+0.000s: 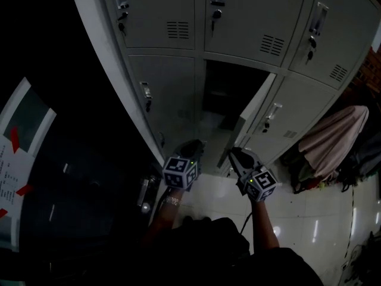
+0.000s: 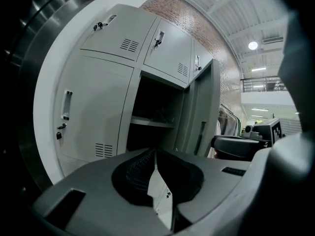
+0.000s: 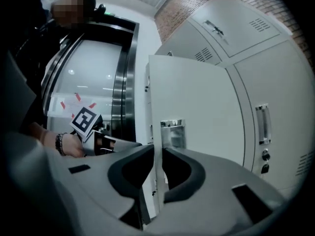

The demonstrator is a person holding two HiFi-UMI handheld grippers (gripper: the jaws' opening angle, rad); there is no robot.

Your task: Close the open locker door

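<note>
The grey locker bank [image 1: 172, 94] has one open compartment [image 1: 229, 91] in its lower row, dark inside with a shelf [image 2: 152, 123]. Its open locker door [image 1: 253, 115] swings out toward me, edge-on in the head view. My right gripper [image 1: 233, 154] is at the door's free edge. In the right gripper view the door [image 3: 197, 107] runs between the jaws and my right gripper [image 3: 157, 154] is shut on that edge, just below the metal latch [image 3: 172, 132]. My left gripper [image 1: 193, 145] hovers left of the door in front of the opening; my left gripper [image 2: 153, 154] is shut with nothing held.
Closed lockers with handles and keys surround the opening. Clothes [image 1: 333, 139] hang at the right of the bank. A dark steel-framed doorway [image 3: 123, 82] and a notice with red arrows [image 1: 18, 154] are at the left. Pale glossy floor tiles [image 1: 321, 219] lie below.
</note>
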